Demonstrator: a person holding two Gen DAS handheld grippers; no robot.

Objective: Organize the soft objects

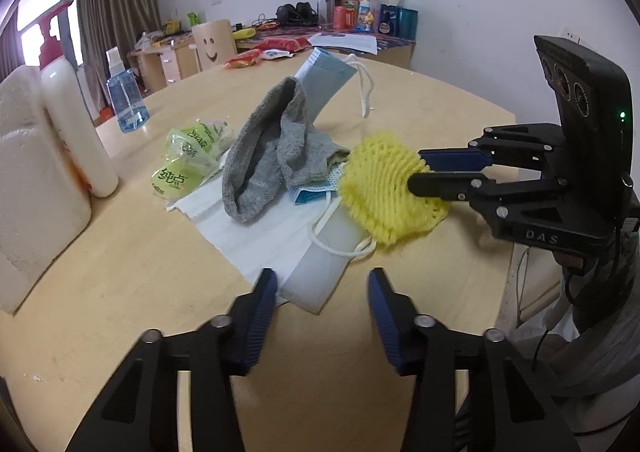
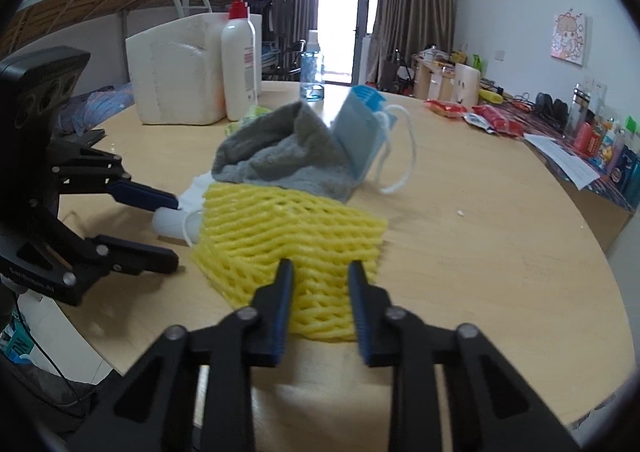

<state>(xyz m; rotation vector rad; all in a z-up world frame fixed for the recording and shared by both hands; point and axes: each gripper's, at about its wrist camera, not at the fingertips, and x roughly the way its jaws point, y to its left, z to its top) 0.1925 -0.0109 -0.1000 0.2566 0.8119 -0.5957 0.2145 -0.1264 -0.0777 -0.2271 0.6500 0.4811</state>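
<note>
Gripping the near edge of the yellow foam net [image 2: 292, 236], the right claw [image 2: 320, 306] has its pads pinched on the mesh; in the left wrist view its fingers are clamped flat across it. The net lies on the bench [image 2: 480, 252], its far edge tucked under the grey sock [image 2: 280, 147].

The left claw [image 1: 322, 306] stands partly spread, the corner of the white mask [image 1: 260, 236] just ahead of its tips; no pad presses on anything.

Risks, judged:
- Net is springy and open-weave; a thin pinch may slip off when pulled.
- Pulling toward the right claw may drag the sock and the blue mask [image 2: 360, 131] leaning on it, toppling the pile.
- Ear loops [image 1: 340, 248] lie beside the net and could snag.
- Claws sit near one another; a careless swing risks collision.
</note>
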